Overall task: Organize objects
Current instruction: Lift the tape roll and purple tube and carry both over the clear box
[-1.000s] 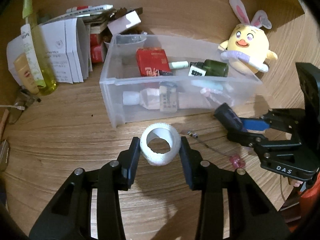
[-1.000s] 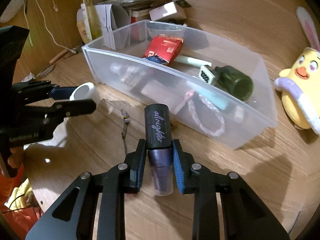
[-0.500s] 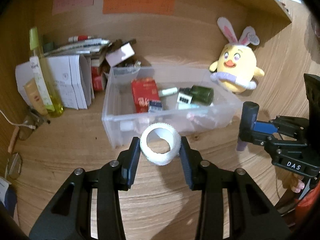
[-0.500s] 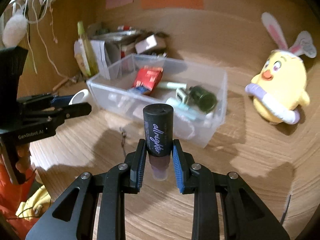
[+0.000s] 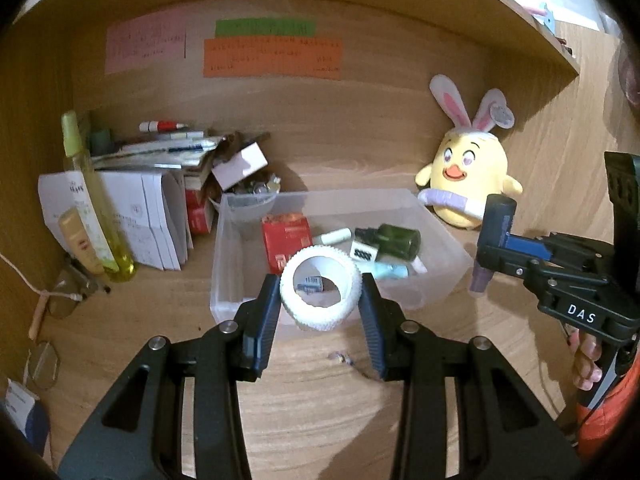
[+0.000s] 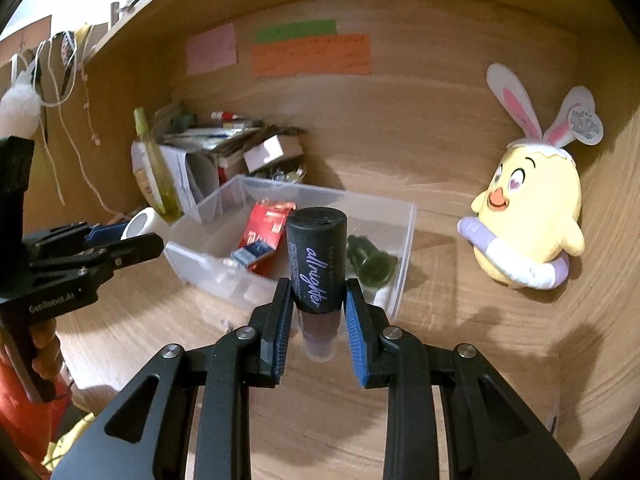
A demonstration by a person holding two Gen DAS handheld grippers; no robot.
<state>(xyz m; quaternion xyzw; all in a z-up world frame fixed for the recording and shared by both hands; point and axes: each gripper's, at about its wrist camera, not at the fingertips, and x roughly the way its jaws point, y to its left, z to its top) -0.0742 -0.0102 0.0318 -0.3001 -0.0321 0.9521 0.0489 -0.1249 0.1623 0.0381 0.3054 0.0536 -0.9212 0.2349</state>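
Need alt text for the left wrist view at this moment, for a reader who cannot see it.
The left gripper holds a white tape roll in front of a clear plastic bin of small items on a wooden desk. At right, the right gripper grips a black-capped bottle upright; a yellow bunny-eared plush sits behind.

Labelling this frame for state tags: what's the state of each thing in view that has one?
left gripper: shut on the tape roll, off the desk.
tape roll: held, its hole facing the camera.
right gripper: shut on the spray bottle.
spray bottle: held upright, black cap on.
clear bin: open-topped, partly filled.
green bottle: lying on its side in the bin.
yellow spray bottle: upright, capped.
plush chick: upright beside the bin.
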